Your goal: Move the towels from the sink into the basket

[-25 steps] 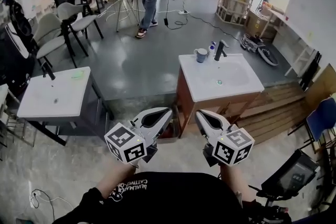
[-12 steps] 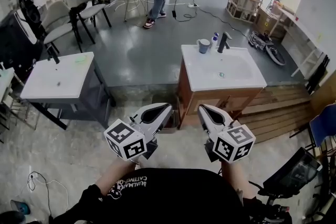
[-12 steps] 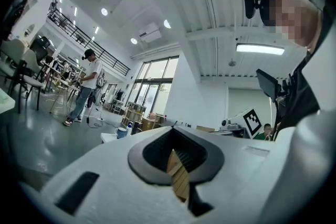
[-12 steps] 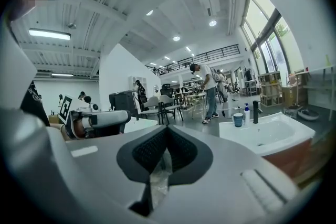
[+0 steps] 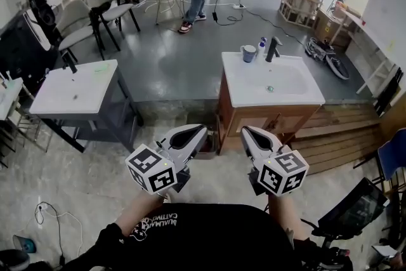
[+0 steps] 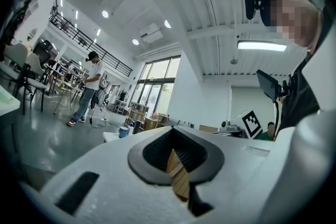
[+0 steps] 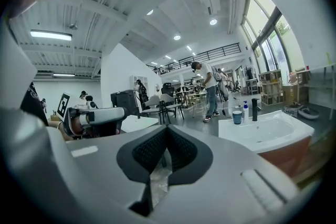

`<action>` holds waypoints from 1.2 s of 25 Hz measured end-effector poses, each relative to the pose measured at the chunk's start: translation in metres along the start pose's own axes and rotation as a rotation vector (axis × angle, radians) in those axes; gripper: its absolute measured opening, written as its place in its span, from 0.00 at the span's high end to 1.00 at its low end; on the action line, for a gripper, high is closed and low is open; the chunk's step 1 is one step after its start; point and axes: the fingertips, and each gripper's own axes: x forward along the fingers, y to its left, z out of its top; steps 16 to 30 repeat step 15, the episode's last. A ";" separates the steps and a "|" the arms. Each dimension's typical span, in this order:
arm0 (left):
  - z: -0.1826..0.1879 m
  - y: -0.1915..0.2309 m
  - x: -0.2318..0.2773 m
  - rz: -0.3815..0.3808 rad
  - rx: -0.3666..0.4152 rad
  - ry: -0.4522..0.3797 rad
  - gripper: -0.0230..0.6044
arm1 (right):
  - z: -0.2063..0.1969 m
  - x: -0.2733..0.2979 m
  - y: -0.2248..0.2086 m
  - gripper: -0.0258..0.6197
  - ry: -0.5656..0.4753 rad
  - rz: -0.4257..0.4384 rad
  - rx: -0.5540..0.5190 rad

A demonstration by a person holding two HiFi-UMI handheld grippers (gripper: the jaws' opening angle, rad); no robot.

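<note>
Head view: two tools, two sinks

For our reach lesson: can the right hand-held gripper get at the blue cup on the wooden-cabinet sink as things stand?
Probably not. The right hand-held gripper is close to the person's body; the blue cup stands at the sink's far edge, beyond open floor. Nothing blocks it; stepping closer should do.

sinks: 2 | hand-held grippers: 2 | faucets: 2 | cup: 1 | chairs: maybe 2

Cup, bottle on sink
</note>
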 end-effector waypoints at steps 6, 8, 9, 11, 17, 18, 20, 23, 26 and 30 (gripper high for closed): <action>-0.007 -0.007 0.000 0.011 -0.001 0.007 0.96 | -0.008 -0.006 -0.003 0.95 0.004 0.005 0.012; -0.009 -0.009 0.000 0.015 -0.003 0.009 0.96 | -0.011 -0.009 -0.004 0.95 0.008 0.006 0.016; -0.009 -0.010 0.000 0.016 -0.003 0.011 0.96 | -0.012 -0.010 -0.005 0.95 0.010 0.006 0.018; -0.010 -0.013 0.000 0.016 -0.002 0.014 0.96 | -0.013 -0.013 -0.005 0.95 0.011 0.006 0.020; -0.009 -0.019 -0.001 0.012 0.003 0.016 0.96 | -0.013 -0.018 -0.003 0.95 0.012 0.002 0.019; -0.009 -0.019 -0.001 0.012 0.003 0.016 0.96 | -0.013 -0.018 -0.003 0.95 0.012 0.002 0.019; -0.009 -0.019 -0.001 0.012 0.003 0.016 0.96 | -0.013 -0.018 -0.003 0.95 0.012 0.002 0.019; -0.009 -0.019 -0.001 0.012 0.003 0.016 0.96 | -0.013 -0.018 -0.003 0.95 0.012 0.002 0.019; -0.009 -0.019 -0.001 0.012 0.003 0.016 0.96 | -0.013 -0.018 -0.003 0.95 0.012 0.002 0.019; -0.009 -0.019 -0.001 0.012 0.003 0.016 0.96 | -0.013 -0.018 -0.003 0.95 0.012 0.002 0.019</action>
